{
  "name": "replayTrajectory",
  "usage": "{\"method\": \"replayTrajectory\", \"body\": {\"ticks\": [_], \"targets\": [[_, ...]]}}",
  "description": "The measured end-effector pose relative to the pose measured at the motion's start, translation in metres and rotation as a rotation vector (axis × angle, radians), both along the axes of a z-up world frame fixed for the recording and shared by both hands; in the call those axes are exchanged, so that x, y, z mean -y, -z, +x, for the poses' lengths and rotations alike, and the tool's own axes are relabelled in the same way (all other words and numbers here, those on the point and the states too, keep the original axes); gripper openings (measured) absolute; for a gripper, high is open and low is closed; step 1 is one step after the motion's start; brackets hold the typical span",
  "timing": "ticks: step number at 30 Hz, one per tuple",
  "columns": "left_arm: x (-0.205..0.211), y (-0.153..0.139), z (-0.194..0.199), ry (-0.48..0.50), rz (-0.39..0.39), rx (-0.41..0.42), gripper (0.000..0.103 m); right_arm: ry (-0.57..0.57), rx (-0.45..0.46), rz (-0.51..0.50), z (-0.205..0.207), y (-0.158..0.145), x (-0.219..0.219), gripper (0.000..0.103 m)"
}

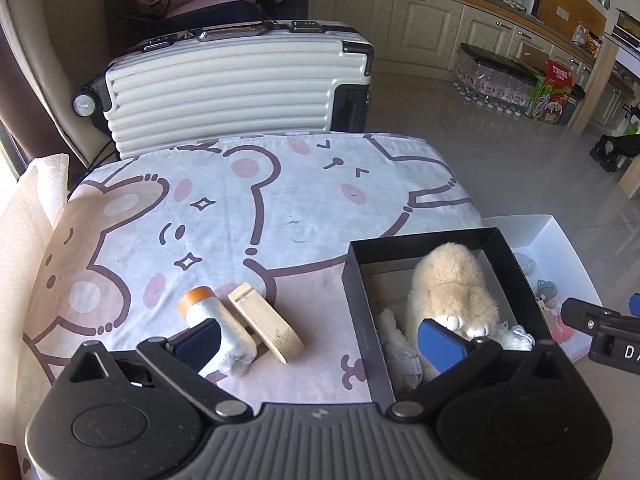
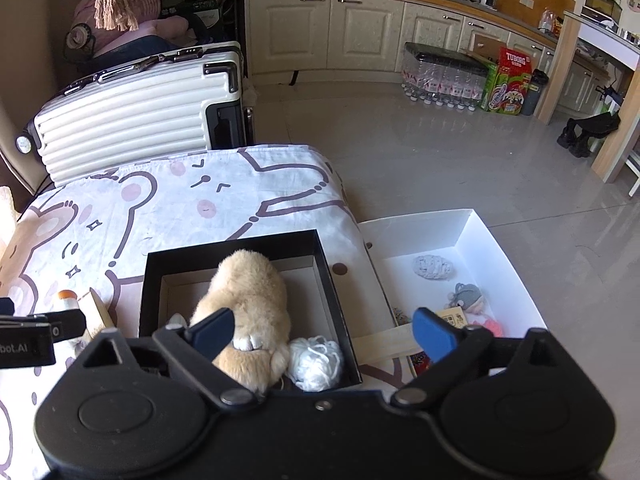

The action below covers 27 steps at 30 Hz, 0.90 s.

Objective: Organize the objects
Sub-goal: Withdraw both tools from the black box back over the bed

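Note:
A cream plush toy (image 1: 448, 288) (image 2: 248, 292) lies in a black box (image 1: 420, 240) (image 2: 228, 245) on the cartoon-print cloth, beside a white yarn ball (image 2: 316, 360). Left of the box, an orange-capped white bottle (image 1: 208, 320) and a wooden block (image 1: 264, 324) lie side by side on the cloth. My left gripper (image 1: 316, 336) stands open and holds nothing; its left finger is over the bottle and its right finger over the plush. My right gripper (image 2: 322, 326) is also open and holds nothing, spanning the box's right wall. Each gripper's tip shows at the edge of the other's view.
A white box (image 2: 492, 240) (image 1: 560, 240) right of the table holds a grey knitted piece (image 2: 432, 267), a small doll (image 2: 468, 298) and a wooden slat (image 2: 384, 344). A white suitcase (image 1: 232, 88) stands behind the table. Tiled floor drops away on the right.

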<state>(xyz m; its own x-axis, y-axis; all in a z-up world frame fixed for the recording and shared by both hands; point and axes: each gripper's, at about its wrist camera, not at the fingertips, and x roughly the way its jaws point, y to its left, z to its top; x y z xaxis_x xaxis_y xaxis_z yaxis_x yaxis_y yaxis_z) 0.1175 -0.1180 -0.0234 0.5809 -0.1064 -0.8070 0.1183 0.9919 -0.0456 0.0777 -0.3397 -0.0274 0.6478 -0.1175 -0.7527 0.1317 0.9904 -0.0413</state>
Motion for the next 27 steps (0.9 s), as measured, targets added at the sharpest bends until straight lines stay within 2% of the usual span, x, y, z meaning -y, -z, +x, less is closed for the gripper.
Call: {"method": "replayTrajectory", "body": {"ticks": [3, 18, 27], "targets": [[-0.001, 0.001, 0.0, 0.0, 0.005, 0.0, 0.103, 0.009, -0.003, -0.009, 0.0, 0.0, 0.0, 0.103], [-0.003, 0.004, 0.002, 0.005, -0.01, 0.005, 0.103, 0.022, 0.013, 0.003, -0.001, 0.0, 0.005, 0.103], [-0.025, 0.007, 0.006, -0.035, -0.006, 0.003, 0.103, 0.007, 0.008, 0.011, 0.008, 0.006, -0.007, 0.103]]}}
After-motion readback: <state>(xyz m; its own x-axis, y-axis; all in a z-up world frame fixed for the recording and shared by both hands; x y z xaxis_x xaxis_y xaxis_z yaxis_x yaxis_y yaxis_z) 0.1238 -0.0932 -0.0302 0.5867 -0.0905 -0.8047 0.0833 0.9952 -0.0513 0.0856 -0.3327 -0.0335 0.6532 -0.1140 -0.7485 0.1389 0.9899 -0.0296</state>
